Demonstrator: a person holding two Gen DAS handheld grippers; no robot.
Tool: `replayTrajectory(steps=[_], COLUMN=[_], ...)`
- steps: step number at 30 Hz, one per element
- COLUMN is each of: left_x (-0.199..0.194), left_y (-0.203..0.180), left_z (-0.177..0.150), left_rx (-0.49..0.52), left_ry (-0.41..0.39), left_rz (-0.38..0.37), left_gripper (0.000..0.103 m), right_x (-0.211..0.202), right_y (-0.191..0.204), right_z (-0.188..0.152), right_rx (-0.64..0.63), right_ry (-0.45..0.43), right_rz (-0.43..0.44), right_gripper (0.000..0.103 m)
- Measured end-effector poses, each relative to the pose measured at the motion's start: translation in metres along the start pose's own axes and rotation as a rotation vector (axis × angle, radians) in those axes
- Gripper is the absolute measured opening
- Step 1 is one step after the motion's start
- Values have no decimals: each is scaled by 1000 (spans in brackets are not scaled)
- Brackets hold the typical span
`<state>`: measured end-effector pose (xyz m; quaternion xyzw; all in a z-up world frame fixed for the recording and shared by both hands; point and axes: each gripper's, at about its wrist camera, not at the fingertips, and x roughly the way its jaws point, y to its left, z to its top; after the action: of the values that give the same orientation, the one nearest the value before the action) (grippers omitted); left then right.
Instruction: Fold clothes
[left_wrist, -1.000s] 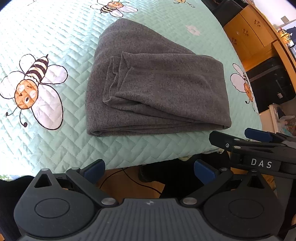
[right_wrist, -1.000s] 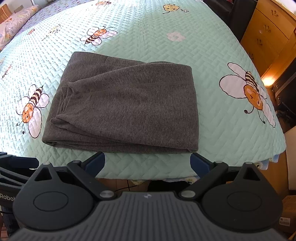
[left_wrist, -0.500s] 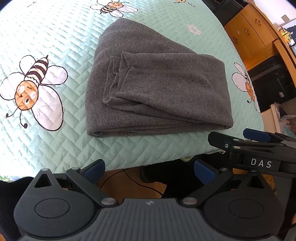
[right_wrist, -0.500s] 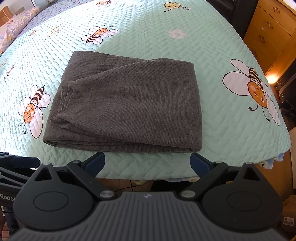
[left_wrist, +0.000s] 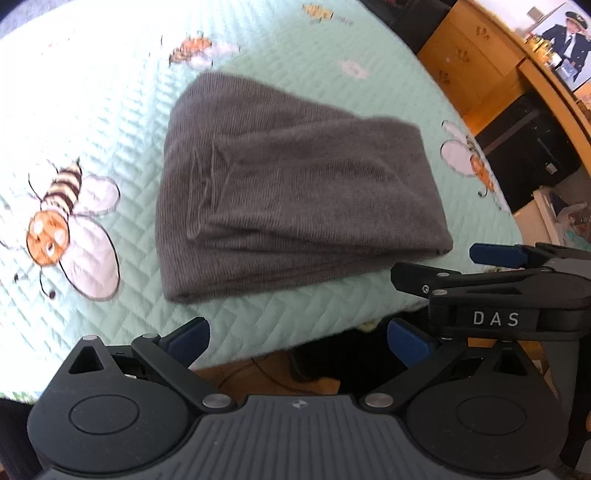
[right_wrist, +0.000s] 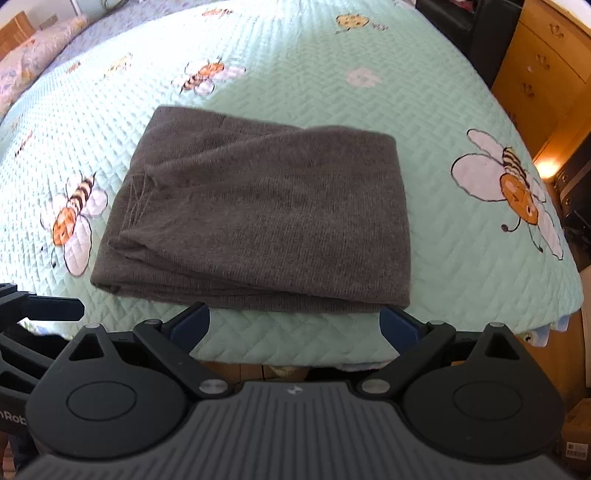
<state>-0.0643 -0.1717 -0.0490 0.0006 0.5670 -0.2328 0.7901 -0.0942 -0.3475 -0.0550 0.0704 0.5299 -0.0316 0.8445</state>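
Now folded grey garment (right_wrist: 258, 218) flat on bee-print bedspread (right_wrist: 443, 92); left gripper (left_wrist: 297, 336) and right gripper (right_wrist: 295, 325) both spread wide, empty, near bed edge.

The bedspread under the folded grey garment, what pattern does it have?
Mint-green quilted bedspread with cartoon bees, clearest in the right wrist view.

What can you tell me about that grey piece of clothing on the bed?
The grey garment looks like a soft, fine-ribbed knit. It is folded into a rough rectangle of several layers, with stacked edges along its near side and a puckered seam toward its left end. It lies flat on the mint quilted bedspread, near the edge. Nothing else touches it; both grippers' fingers stand clear.
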Motion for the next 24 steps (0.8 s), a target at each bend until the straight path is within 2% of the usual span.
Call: replayTrajectory(steps=[3,5,7,9,10,12,16,17,18,19,22,23,24], left_x=[-13,-30,-47,-54,-58,-65,-79,-83,-86,-87,-91,-92,-93], left_y=[-6,-12,-18,-26,-30,-37,-53,-57,-60,-61,-65,-66,-67], left_z=[0,-2,-5,-13,-16,-24,-40,-44,-47,-48,-49,-50,-50], left_rx=[37,65,94,130,148,184,257,275,292,291,291,290,290], left_ry=[-98,-230,-359,-449,-494,-584,-763,-807,-848,-847,-844,-843,-842], left_rz=[46,115,184,241,270,328,443,472,496,475,412,391,372], left_gripper=[102,102,102,102,102,102,102,102,102,102,103,103,103], right_x=[-13,-32,-59,-84,-91,-96,-77,-78,-83,-93,-120,-123,-123], right_y=[-6,-8,-7,-7,-7,-13,-37,-44,-49,-50,-45,-44,-45], right_z=[0,-2,-10,-22,-27,-33,-28,-33,-42,-52,-76,-79,-80], right_rx=[33,41,42,39,42,61,171,216,246,252,212,199,193], right_ry=[-86,-206,-401,-607,-676,-730,-612,-641,-716,-810,-1071,-1112,-1116], right_rz=[10,6,-34,-82,-98,-78,151,196,217,212,109,94,90], right_gripper=[98,98,98,102,103,103,103,103,103,103,103,103,103])
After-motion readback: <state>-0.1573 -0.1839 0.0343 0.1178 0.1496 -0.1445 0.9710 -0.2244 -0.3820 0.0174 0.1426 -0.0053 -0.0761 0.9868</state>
